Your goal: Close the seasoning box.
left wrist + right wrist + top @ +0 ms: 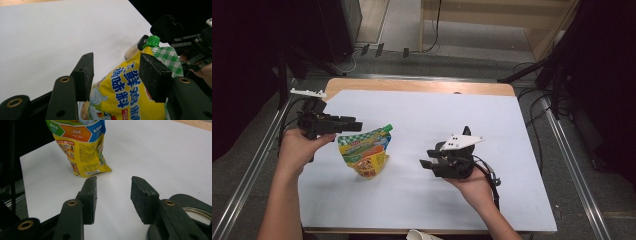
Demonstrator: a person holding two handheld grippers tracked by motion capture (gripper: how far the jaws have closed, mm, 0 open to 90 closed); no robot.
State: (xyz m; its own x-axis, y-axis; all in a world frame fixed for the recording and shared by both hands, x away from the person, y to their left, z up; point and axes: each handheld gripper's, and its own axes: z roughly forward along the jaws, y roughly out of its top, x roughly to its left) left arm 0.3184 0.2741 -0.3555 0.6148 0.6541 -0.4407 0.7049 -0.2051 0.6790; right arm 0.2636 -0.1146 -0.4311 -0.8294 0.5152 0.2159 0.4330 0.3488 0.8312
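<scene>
Yellow printed plastic spout pouch with a green screw cap [364,148] stands on the white sheet covering the table [422,200], left of centre, its bottom edge on the sheet and its cap end tilted up toward the far right.

Left gripper [348,123], held in the person's left hand [299,147], sits at the pouch's upper left edge. In the left gripper view the pouch [127,95] lies between the two black jaws; the right pad overlaps the pouch's face, the left pad stands just beside its edge. Jaws partly parted; I cannot tell whether the pads press on the pouch.

Right gripper [428,164], in the right hand [474,185], is well apart from the pouch, to its right, jaws pointing toward it. In the right gripper view the jaws are released, nothing between them, bare sheet below, and the pouch's lower end [82,150] stands beyond.
</scene>
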